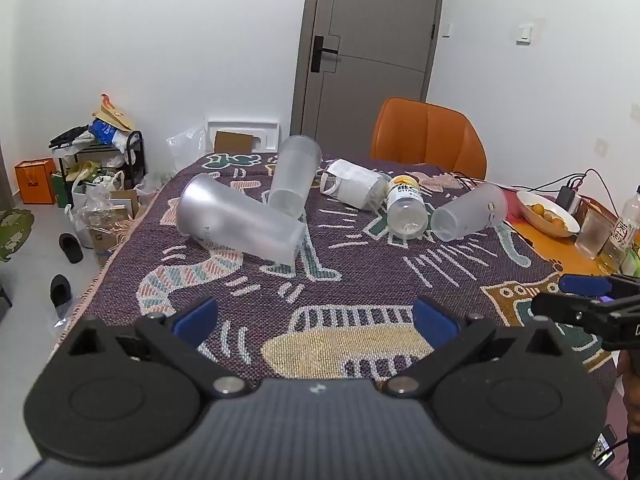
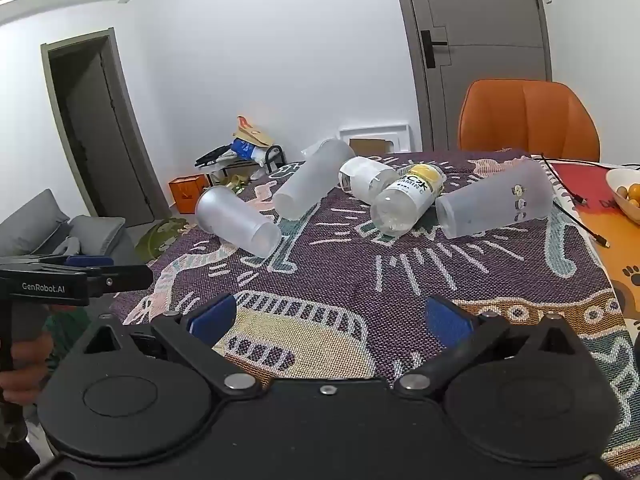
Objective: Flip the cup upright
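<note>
Nearest the lens in both views sits the black gripper body, and ahead of it the two blue pads. The left gripper (image 1: 316, 320) has its jaws spread wide with nothing between them; the right gripper (image 2: 328, 318) is likewise wide open and empty. Both hover over the near edge of the patterned cloth (image 1: 360, 280), low in the frame.

Beyond the cloth, the orange chair (image 1: 428, 140) stands at the far side, upper right of centre. A white bowl of fruit (image 1: 548, 212) rests at the right edge, off the cloth.

Across the middle of the frame lie the toppled vessels. Largest is the frosted cup (image 1: 240, 220) left of centre, on its side. Behind it a second frosted cup (image 1: 296, 176) lies angled, base toward the lens. A white-wrapped cup (image 1: 354, 184) lies next, then a clear bottle (image 1: 404, 208) with a yellow cap, on its side. A decorated frosted cup (image 1: 468, 216) lies right of centre, its narrow base nearer the lens.

Judging by this, the task is at its very start: no cup is upright and neither gripper is near one. The next move probably calls for reaching forward to one cup, closing across its wall, then rotating it so the open mouth faces up. The thin, round plastic may roll or slip under the pads.
</note>
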Available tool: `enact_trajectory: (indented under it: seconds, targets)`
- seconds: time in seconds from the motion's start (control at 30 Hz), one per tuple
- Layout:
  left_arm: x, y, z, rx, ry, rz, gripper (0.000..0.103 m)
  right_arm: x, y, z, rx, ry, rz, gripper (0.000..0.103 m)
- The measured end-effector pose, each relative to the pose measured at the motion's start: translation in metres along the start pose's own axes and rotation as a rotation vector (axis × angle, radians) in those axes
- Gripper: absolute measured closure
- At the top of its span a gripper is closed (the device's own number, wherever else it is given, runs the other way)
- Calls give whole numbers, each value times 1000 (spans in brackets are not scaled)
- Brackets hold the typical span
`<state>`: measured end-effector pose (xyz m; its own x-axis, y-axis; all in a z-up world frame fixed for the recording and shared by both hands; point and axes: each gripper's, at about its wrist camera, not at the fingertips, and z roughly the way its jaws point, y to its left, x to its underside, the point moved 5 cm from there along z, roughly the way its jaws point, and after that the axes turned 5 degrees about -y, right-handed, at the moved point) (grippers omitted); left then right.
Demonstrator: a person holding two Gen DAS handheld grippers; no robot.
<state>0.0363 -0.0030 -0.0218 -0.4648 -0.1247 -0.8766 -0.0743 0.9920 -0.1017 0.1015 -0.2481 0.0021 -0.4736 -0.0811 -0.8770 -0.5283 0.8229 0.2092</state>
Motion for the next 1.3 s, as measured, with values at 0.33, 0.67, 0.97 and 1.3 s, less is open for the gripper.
enact_trajectory:
  seconds: [0.33,0.67,0.97,1.3]
  targets:
    - [-1,-1,-3,2,-8,0,0,-2,0,-1,1,-2,-5,0]
    - [-2,-2,-5,7,-16,1,0,-2,0,-2,3,-9,-5,0]
    - [-2,-3,-7,9,-23,3,0,-3,1,-3,4,-15,-8,0]
    - [-2,-1,-7,8,-25,2,0,-3,1,-4,-4,-18,-3,0]
